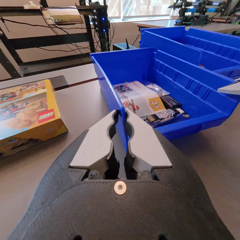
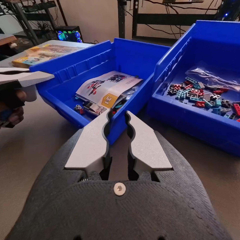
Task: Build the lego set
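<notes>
**Stock on the worktop: two bins, one box, loose parts**

We list first the grey worktop (image 2: 45, 136), which carries everything.

Next, the near blue bin (image 2: 129, 55), tilted, with one side wall off the surface. We grip it at two walls. Our left claw (image 1: 121, 111) is closed on its left side wall, the thin blue plastic pinched between the grey fingers (image 1: 93, 141). Our right claw (image 2: 117, 112) straddles the opposite wall, one finger inside the bin and one outside; a gap shows beside the wall, so we cannot tell whether it clamps.

A second blue bin (image 2: 194, 123) stands just beside the first, on the right.

The yellow lego box (image 1: 29, 114) lies flat on the worktop, left of the bins and apart from them.

Inside the near bin: a folded instruction booklet (image 2: 107, 87) lying over a clear plastic bag (image 1: 157, 89), with a few bricks (image 2: 79, 108) loose at the low end.

Inside the second bin: a heap of red, teal, black and grey bricks (image 2: 198, 93) and a crumpled clear bag (image 2: 214, 79).

A hand (image 2: 14, 110) holds the left tool at the edge of the right wrist view.
</notes>
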